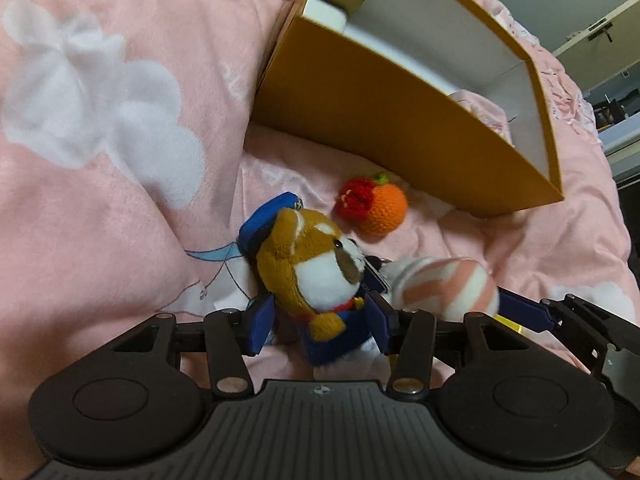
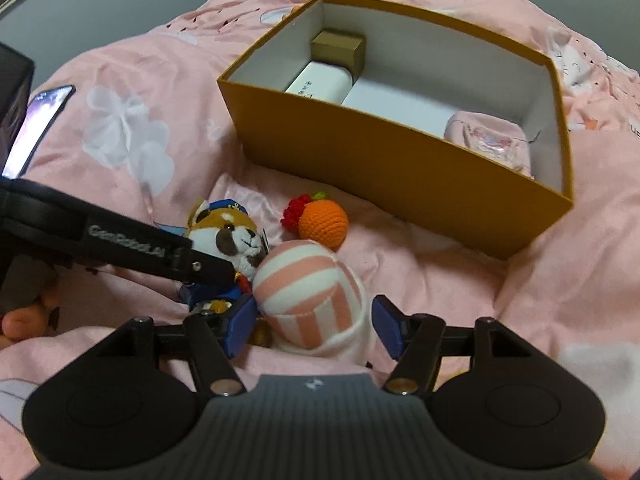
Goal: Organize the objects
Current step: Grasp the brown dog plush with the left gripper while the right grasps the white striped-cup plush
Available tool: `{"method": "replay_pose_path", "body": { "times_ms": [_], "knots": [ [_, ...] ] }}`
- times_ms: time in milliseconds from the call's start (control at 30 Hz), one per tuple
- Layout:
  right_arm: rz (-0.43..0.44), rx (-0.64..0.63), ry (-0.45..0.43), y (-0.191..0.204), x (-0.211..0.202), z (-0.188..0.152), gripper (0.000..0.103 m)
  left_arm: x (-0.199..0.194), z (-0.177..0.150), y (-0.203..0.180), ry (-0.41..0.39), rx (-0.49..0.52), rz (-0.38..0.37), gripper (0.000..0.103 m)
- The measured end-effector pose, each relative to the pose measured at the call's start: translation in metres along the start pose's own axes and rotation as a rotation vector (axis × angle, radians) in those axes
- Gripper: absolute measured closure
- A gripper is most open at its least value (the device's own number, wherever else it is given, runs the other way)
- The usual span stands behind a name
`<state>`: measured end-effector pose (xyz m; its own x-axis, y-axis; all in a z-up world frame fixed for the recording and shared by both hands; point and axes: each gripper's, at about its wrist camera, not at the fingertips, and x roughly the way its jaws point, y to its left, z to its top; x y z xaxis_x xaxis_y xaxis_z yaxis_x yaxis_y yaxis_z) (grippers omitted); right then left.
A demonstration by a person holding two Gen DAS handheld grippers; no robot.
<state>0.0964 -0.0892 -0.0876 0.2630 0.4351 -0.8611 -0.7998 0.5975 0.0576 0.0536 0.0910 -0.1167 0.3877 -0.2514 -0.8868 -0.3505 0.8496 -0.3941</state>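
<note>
A small plush animal [image 1: 316, 268] in a blue cap and blue outfit lay on a pink bed cover [image 1: 100, 220], w/ a pink-and-white striped plush [image 2: 310, 300] touching its side & a crocheted orange ball [image 2: 322, 220] w/ a red tuft just beyond both. Behind them sat an open mustard-yellow box [image 2: 384, 160], white inside, already holding a small brown carton [image 2: 338, 50], a white rectangular item [image 2: 318, 86] & a pink pouch [image 2: 492, 142] at the far right end. The left gripper [image 1: 320, 320] pointed steeply down over the plush animal, its blue fingers [image 1: 260, 326] spread wide on either side of the toy's body; they did not appear to press on it. The right gripper [image 2: 310, 330] did likewise at the striped plush, fingers [image 2: 386, 328] wide, the toy sitting between them, apparently no squeeze yet. From the right wrist view the left gripper's black arm crossed in front of the plush animal, and part of a hand [image 2: 24, 320] showed at the left edge. Judged step: both grippers lined up for pickup, approx. mid-task since 3 toys remained outside the box. Next move prob. calls for closing each pair of fingers on its soft toy, firmly enough not to slip, then lifting clear of each other & over the box wall.
</note>
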Motion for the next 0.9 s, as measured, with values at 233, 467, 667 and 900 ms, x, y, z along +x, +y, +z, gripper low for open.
{"method": "replay_pose_path", "body": {
  "times_ms": [233, 467, 667, 900],
  "knots": [
    [0.021, 0.072, -0.015, -0.012, -0.006, 0.001, 0.050, 0.004, -0.001, 0.005, -0.002, 0.001, -0.030, 0.060],
    [0.029, 0.277, -0.126, -0.048, -0.026, 0.007, 0.051, -0.026, 0.001, -0.002, -0.080, 0.106, -0.101, 0.063],
    [0.101, 0.482, -0.256, -0.074, -0.021, 0.014, 0.051, -0.037, 0.015, -0.011, -0.127, 0.156, -0.088, 0.063],
    [0.101, 0.604, -0.094, -0.092, 0.005, -0.008, 0.051, -0.014, 0.012, -0.011, -0.072, 0.156, -0.053, 0.063]
  ]
}}
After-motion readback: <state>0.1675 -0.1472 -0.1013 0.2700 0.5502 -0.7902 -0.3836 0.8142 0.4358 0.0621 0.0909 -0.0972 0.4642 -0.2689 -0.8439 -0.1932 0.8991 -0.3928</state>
